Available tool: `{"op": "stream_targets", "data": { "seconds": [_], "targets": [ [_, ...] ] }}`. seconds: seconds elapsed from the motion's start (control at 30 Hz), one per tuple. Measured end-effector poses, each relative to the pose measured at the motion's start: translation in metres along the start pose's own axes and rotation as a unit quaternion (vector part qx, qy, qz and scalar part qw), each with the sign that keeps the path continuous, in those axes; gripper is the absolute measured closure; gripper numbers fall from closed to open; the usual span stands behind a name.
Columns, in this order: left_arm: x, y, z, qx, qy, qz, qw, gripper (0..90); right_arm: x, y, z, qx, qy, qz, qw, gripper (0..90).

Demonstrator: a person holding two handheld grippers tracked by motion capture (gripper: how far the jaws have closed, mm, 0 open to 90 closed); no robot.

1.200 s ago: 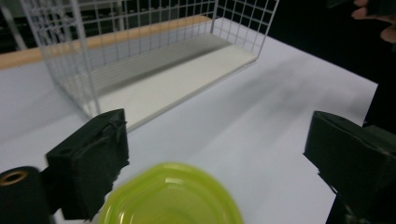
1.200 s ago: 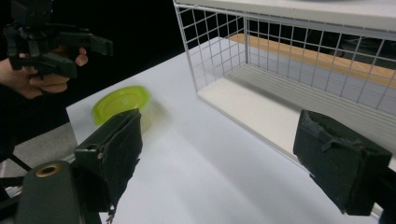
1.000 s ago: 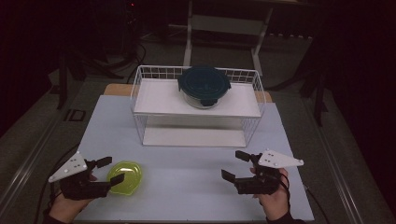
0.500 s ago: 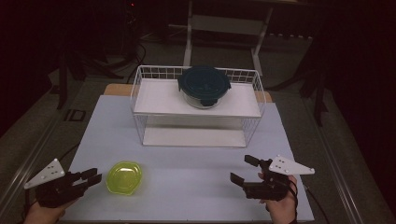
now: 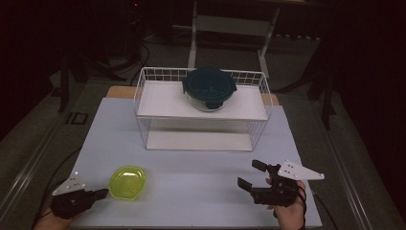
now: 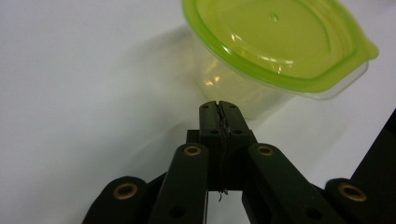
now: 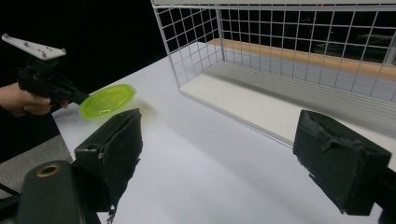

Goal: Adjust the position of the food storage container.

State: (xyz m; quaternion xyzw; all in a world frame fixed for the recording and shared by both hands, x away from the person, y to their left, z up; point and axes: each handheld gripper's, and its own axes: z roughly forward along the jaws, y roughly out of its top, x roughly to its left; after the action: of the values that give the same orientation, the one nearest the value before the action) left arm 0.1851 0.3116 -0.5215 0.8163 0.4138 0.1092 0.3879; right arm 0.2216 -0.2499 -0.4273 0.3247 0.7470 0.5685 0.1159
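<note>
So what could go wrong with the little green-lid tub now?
The left gripper has just been closing and its jaws are shut with nothing between them, right beside the green-lidded tub. If it pushes ahead like that, it may just shove or tip the light tub instead of grabbing it. The tub also sits near the table front edge, so a nudge might slide it off. The right gripper is open and far away, so it probably couldn't catch it.

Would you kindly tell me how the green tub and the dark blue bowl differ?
The green tub sits low on the table by the left tongs; the dark blue bowl stands on the wire rack's upper shelf. The tub is smaller, with a translucent lime lid; the bowl's lid is dark. Both are lidded.
</note>
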Motion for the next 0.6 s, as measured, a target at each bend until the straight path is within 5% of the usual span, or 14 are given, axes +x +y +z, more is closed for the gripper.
{"op": "stream_targets", "data": {
  "seconds": [0.07,0.43,0.6],
  "targets": [
    [-0.003,0.002,0.008,0.019,0.005,0.008,0.9998,88.4,0.000,0.000,0.000,0.000,0.000,0.002,1.0000,15.3],
    [-0.013,0.011,0.026,0.022,-0.023,0.002,0.9995,88.4,-0.001,-0.002,0.000,-0.001,0.003,0.006,1.0000,15.3],
    [-0.022,0.022,0.039,0.030,-0.033,0.023,0.9987,88.4,-0.002,-0.002,-0.001,-0.002,0.004,0.006,1.0000,15.3]
  ]
}}
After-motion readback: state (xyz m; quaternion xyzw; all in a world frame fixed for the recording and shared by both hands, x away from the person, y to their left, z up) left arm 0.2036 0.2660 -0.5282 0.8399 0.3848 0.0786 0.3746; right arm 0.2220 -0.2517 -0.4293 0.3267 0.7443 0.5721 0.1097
